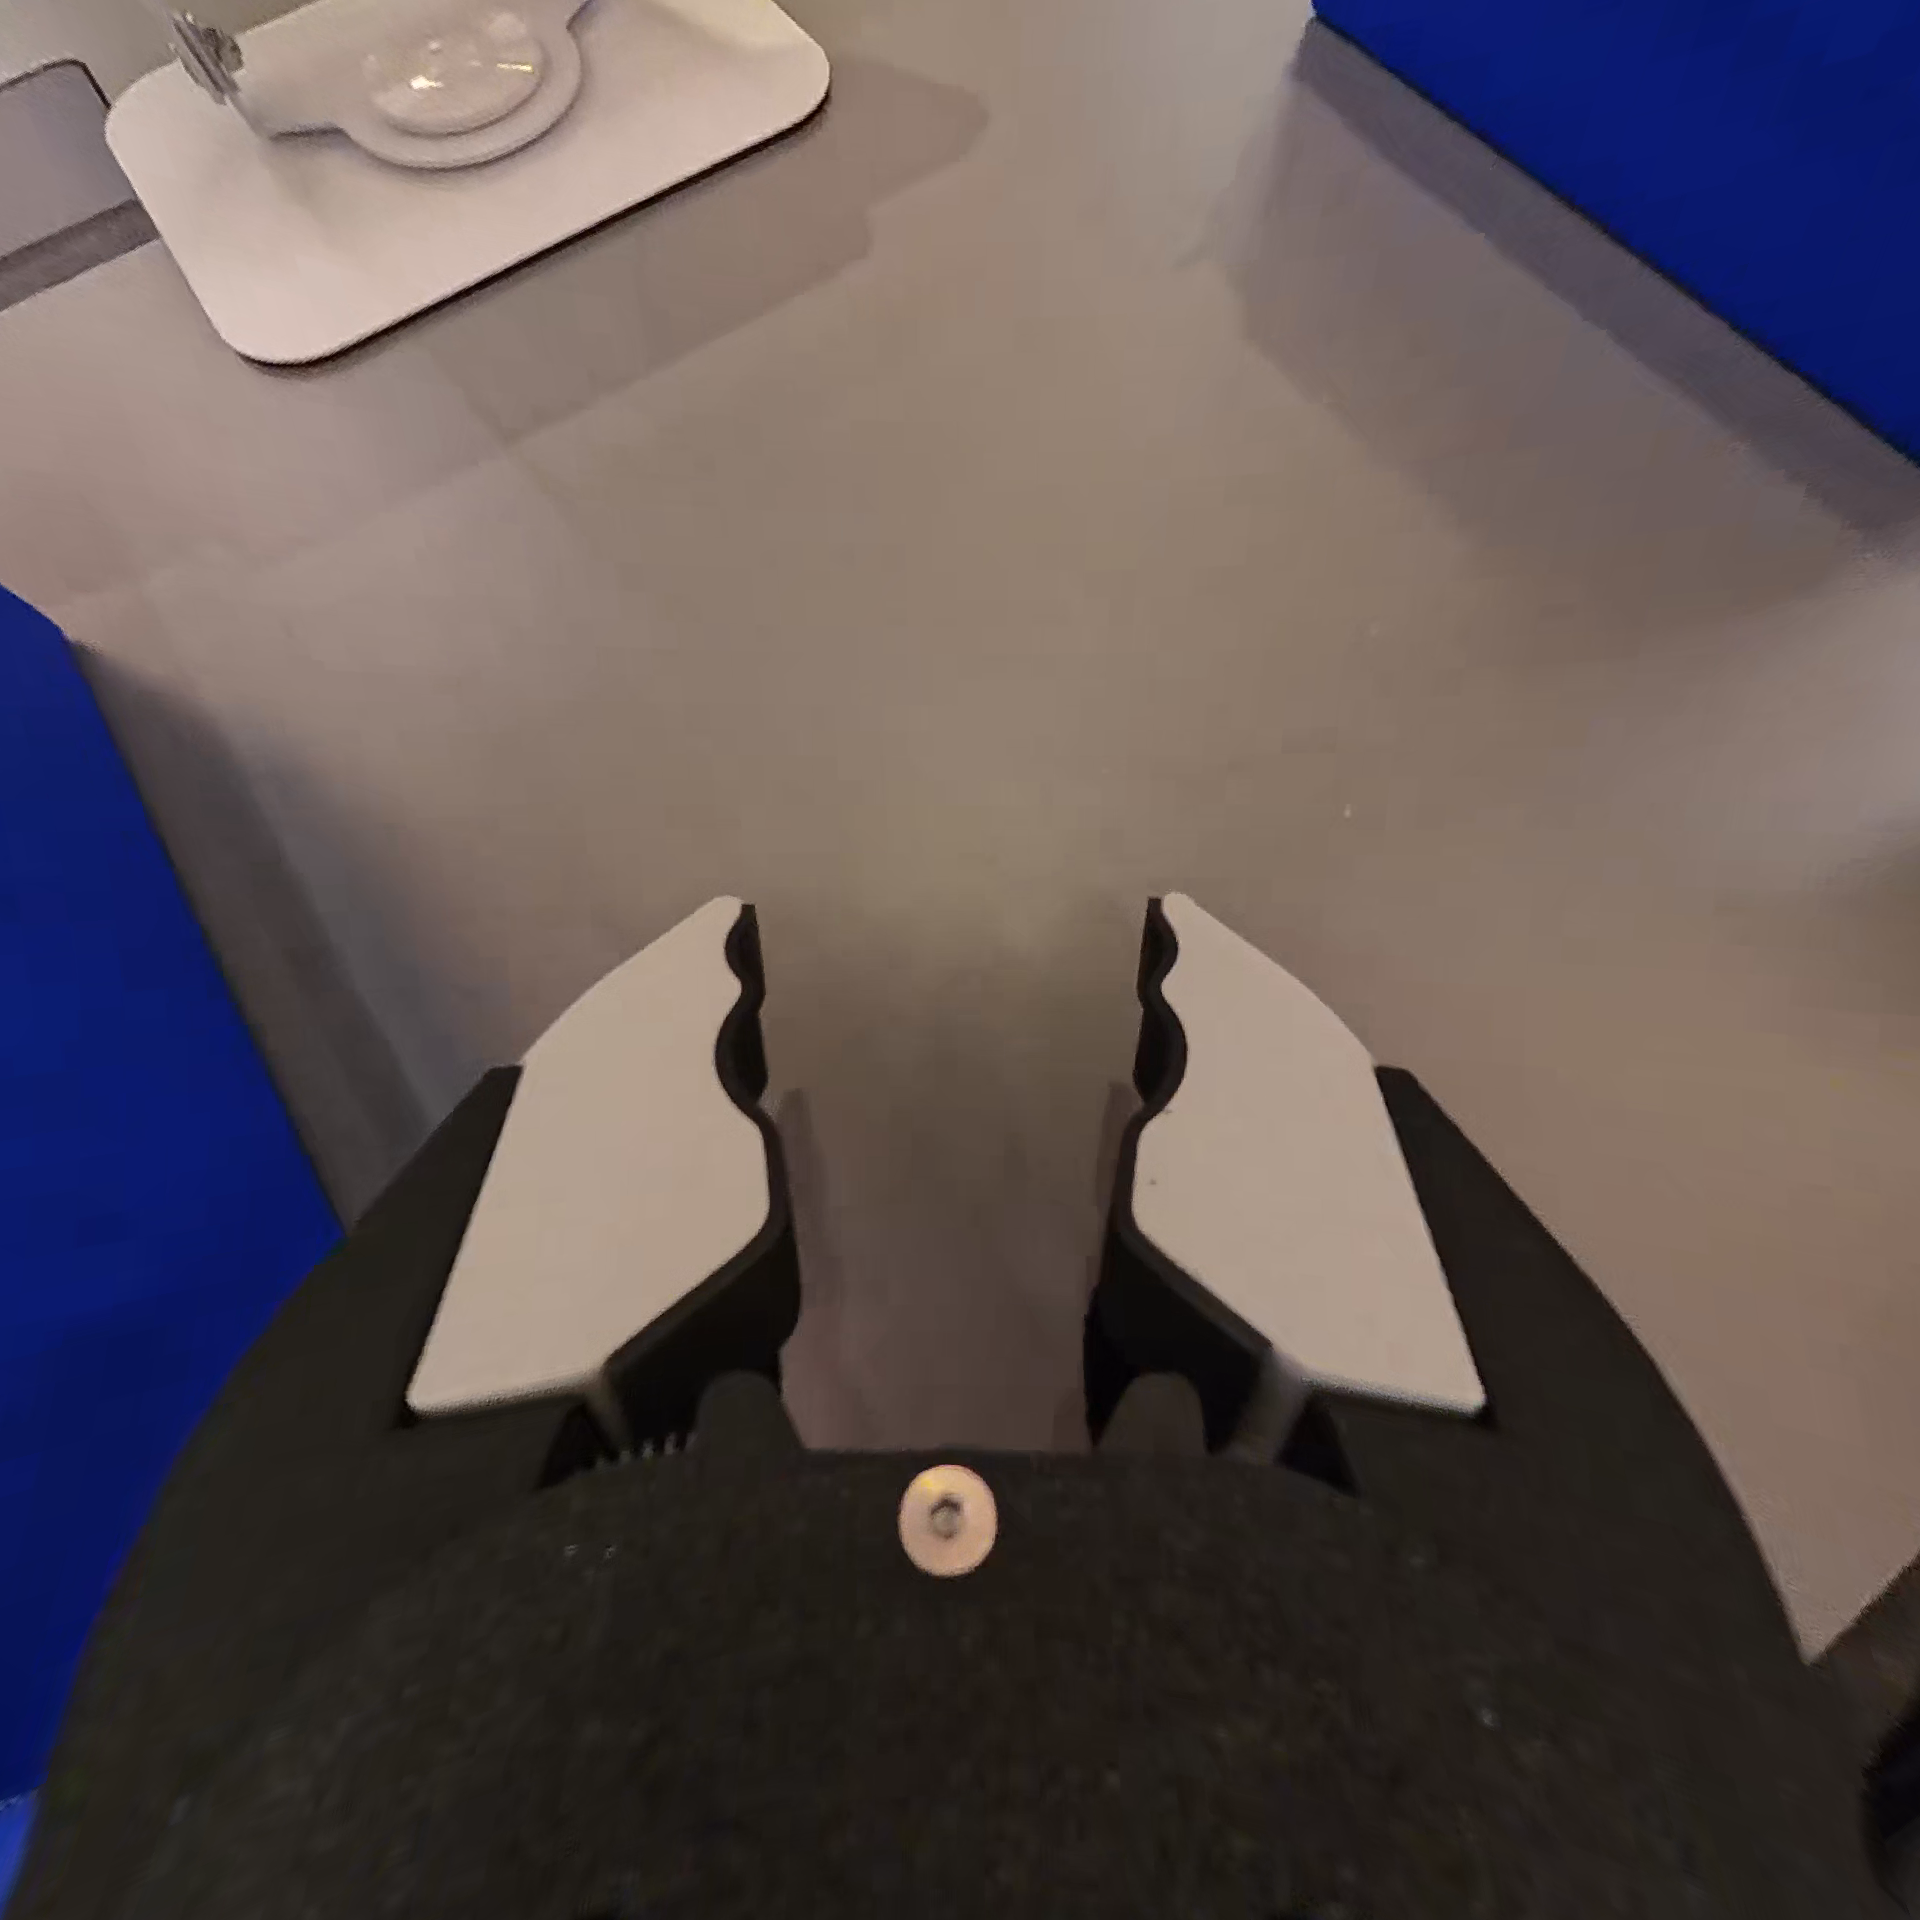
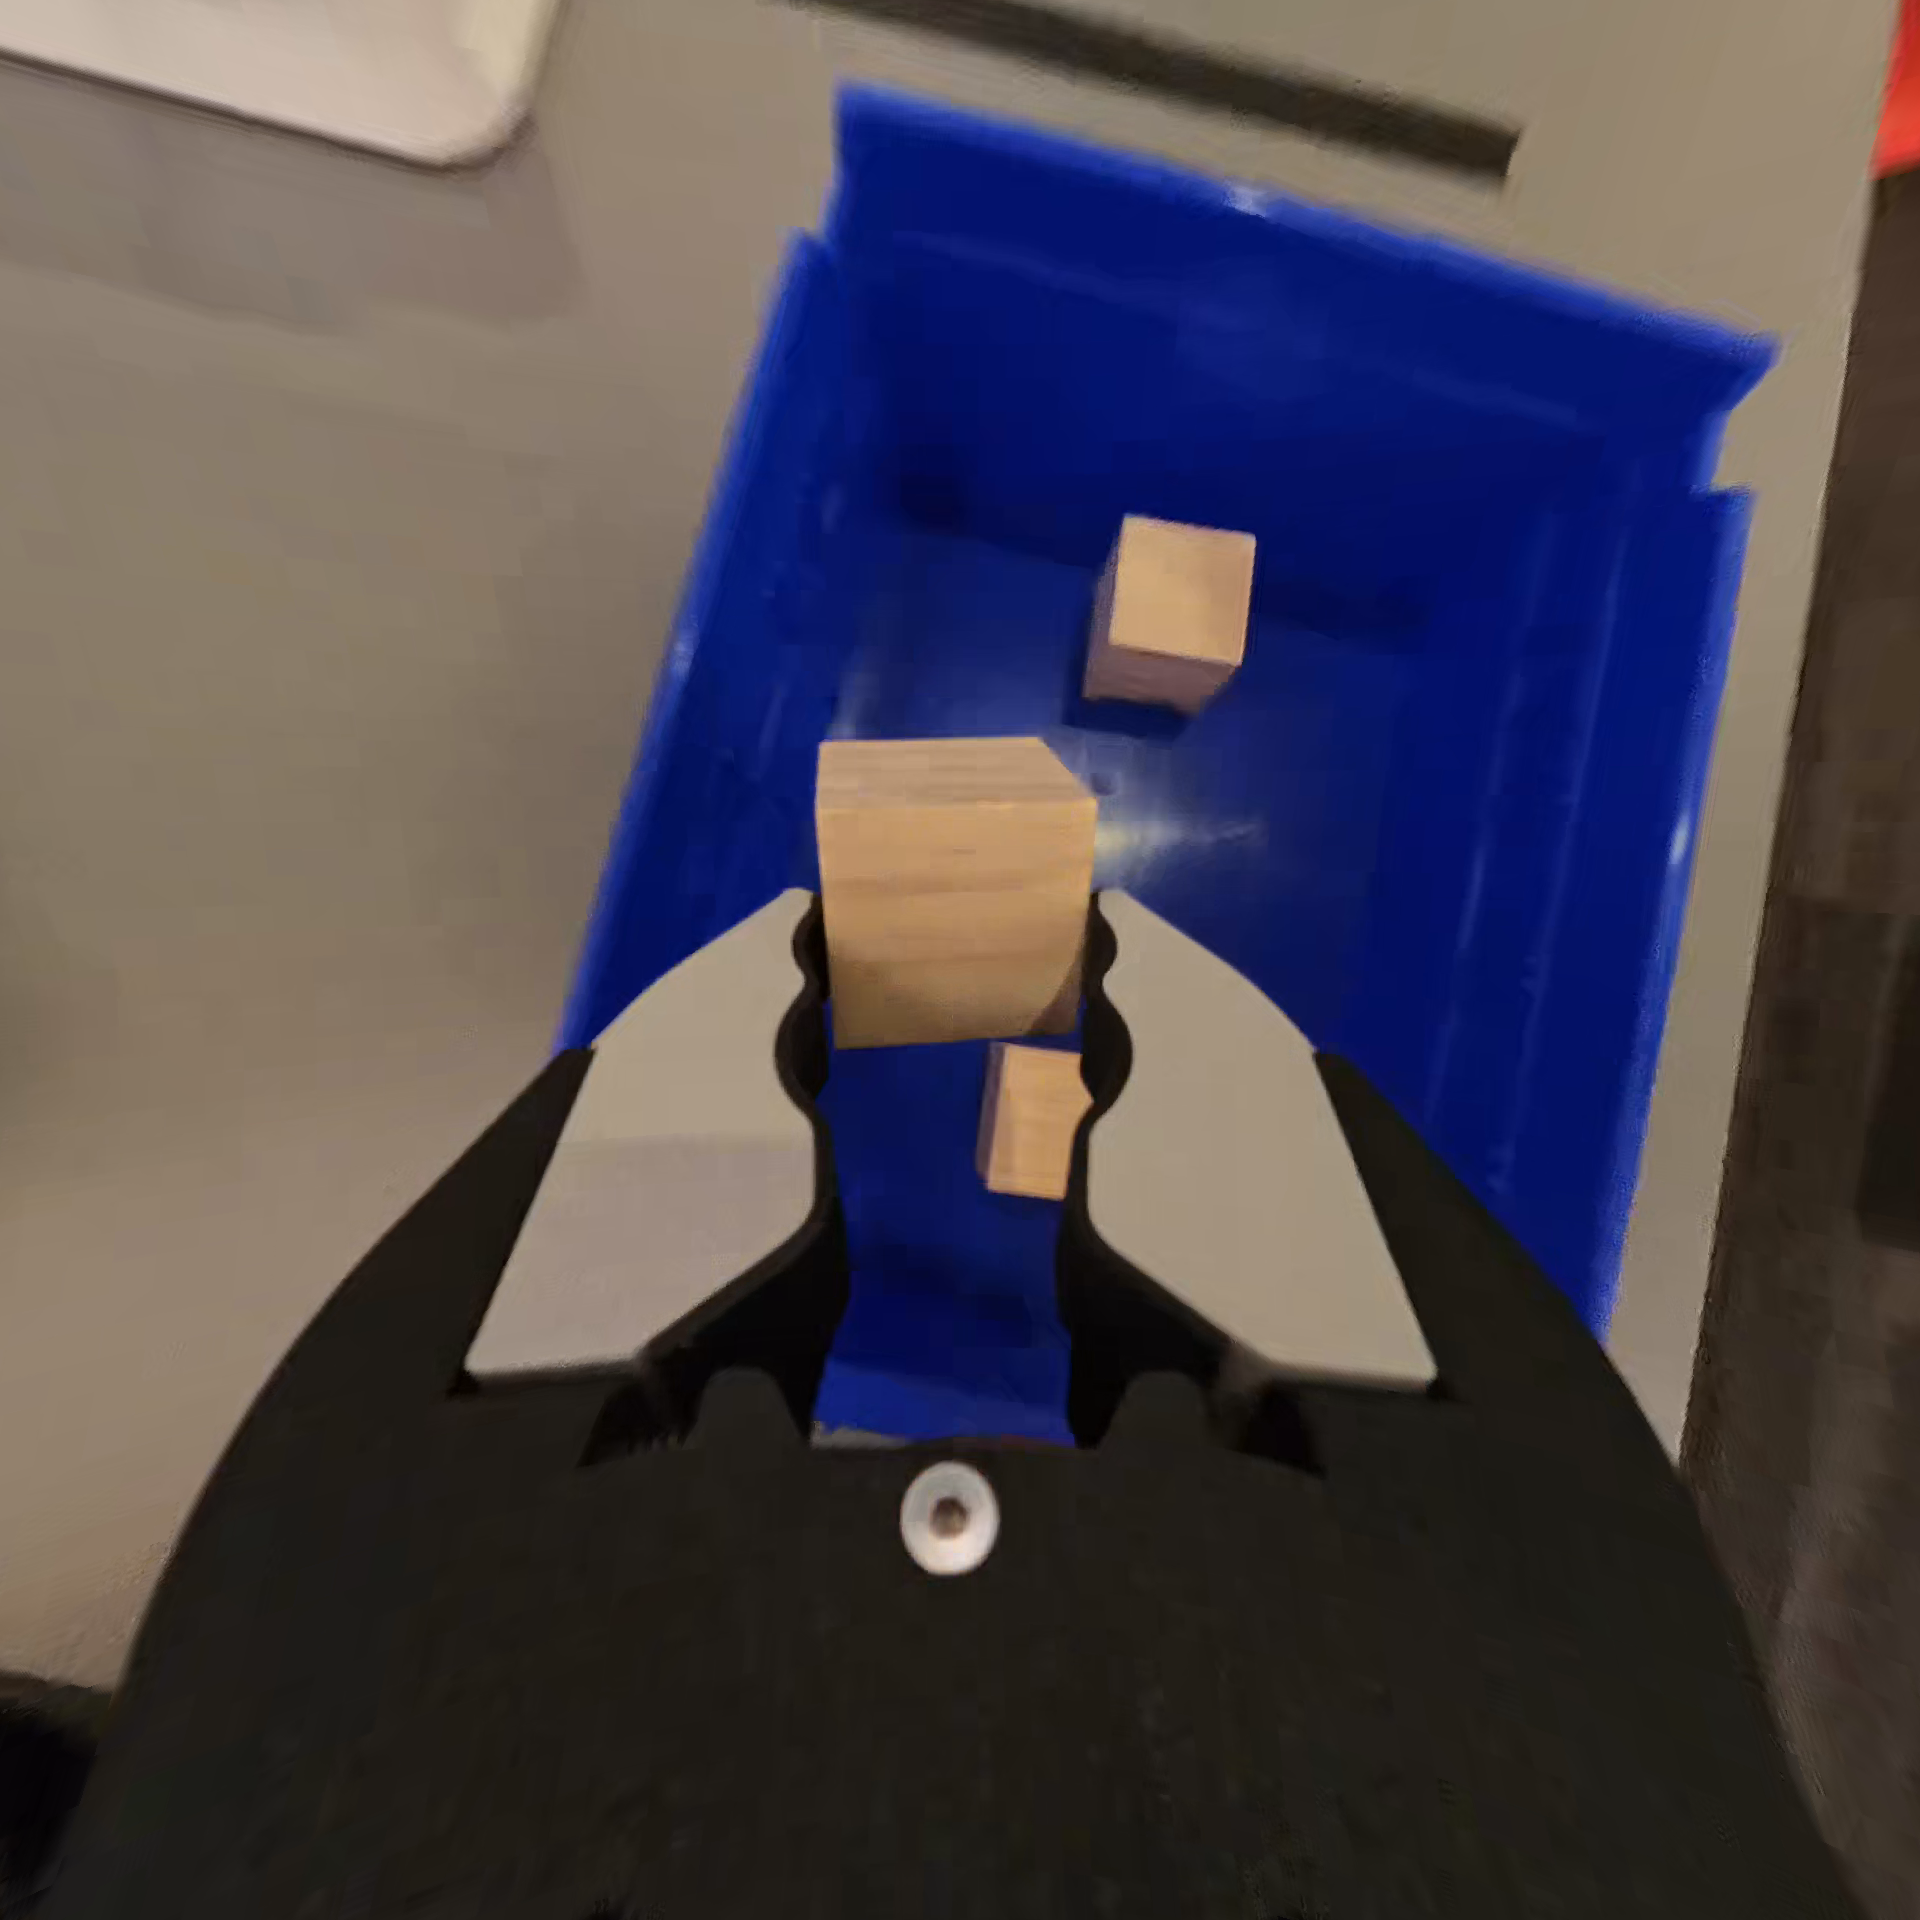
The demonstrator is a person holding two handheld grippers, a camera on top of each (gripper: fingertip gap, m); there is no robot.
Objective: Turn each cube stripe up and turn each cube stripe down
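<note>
R gripper [image 2: 951, 914]: you're clamping a wood cube [image 2: 951, 894] mid-frame, above blue bin [image 2: 1351, 436] | 2 more cubes [image 2: 1174, 613] in bin | L gripper [image 1: 951, 914]: jaws apart, empty, over grey table [image 1: 987, 520]

Two alike: left gripper [image 1: 948, 914] and right gripper [image 2: 951, 914]. Broad black bodies, rough and grainy in texture, rounded toward the camera. One silver hex-socket screw [image 1: 948, 1521] centred near the front edge of each [image 2: 949, 1521]. Two flat pale-grey fingers [image 1: 613, 1174] apiece, curving outward and tapering to the tips. Black wavy-edged pads [image 2: 805, 1023] lining the inner faces of the jaws.
</note>
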